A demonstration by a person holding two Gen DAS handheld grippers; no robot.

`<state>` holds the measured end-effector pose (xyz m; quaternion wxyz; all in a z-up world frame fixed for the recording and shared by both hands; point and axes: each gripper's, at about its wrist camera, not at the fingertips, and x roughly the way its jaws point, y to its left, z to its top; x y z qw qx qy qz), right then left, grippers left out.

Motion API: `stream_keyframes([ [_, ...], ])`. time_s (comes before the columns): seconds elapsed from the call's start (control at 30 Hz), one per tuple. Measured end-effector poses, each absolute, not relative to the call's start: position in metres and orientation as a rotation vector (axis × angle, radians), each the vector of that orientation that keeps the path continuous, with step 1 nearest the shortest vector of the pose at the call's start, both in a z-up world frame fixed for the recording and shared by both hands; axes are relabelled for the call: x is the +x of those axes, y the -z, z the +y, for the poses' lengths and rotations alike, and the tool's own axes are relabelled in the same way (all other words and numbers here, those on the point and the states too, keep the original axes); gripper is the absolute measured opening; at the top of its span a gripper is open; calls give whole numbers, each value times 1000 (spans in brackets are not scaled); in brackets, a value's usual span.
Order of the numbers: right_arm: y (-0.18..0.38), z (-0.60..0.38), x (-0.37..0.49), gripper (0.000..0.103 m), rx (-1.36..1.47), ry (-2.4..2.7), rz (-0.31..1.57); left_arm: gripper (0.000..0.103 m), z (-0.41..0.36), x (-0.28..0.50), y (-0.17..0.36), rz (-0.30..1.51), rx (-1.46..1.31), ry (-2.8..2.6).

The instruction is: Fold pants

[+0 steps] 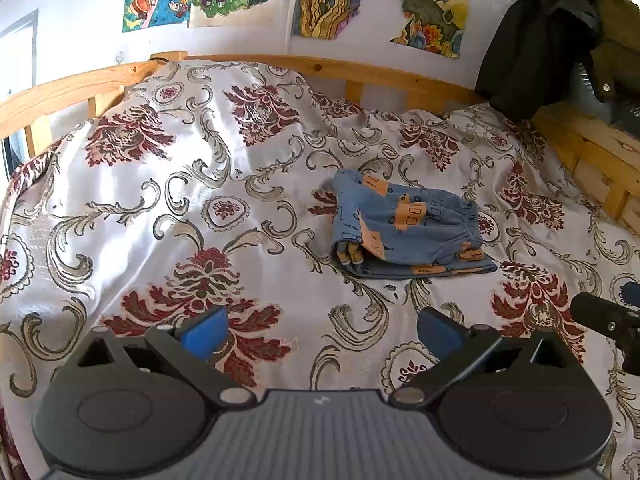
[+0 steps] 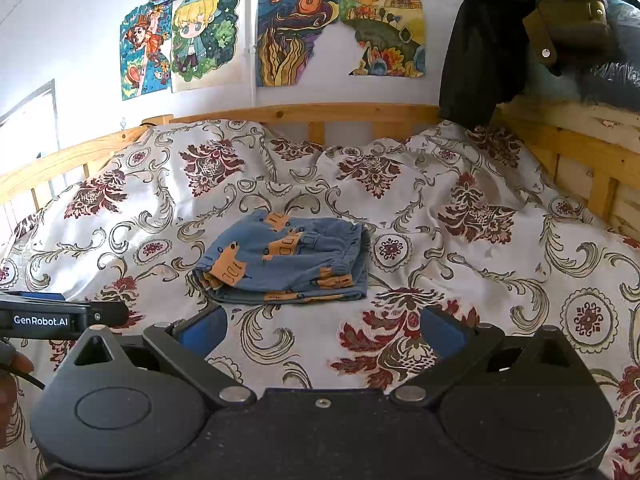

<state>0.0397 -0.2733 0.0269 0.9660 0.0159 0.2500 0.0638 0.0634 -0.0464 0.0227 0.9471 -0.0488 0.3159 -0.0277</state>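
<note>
In the left wrist view, the left gripper (image 1: 322, 334) was observed with its jaws spread wide and nothing held between them. Its blue pads (image 1: 205, 334) were raised clear of the floral bedspread (image 1: 160, 208). Ahead of the jaws and off to the right of their centre line, the blue pants (image 1: 408, 226) were noted lying folded into a compact bundle on the bedspread, well apart from both fingers. An orange vehicle print was seen on the fabric, and the gathered waistband was turned to the right. At the far right edge of this view, part of the other black tool was recorded beside the right finger.

In the right wrist view, the left gripper's body, marked with white lettering, was seen at the far left edge, beside the left finger. The right gripper (image 2: 323, 332) was likewise found with its fingers wide apart and empty, above the bedspread (image 2: 460, 240). The pants (image 2: 286, 258) lay directly ahead of it, slightly left of centre, near but not touching the fingertips. Beyond the pants, a wooden bed rail (image 2: 304, 114) was noted, with coloured drawings (image 2: 288, 36) fixed to the wall above it. Dark clothing (image 2: 492, 40) was recorded hanging over the frame at the upper right.
</note>
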Motion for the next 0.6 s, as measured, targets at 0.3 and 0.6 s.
stream_keyframes([
  [0.3, -25, -272, 40, 102, 30, -133, 510, 103, -56, 64, -25, 648, -1, -17],
  [0.6, -24, -270, 39, 102, 30, -135, 509, 103, -51, 65, -25, 652, -28, -1],
])
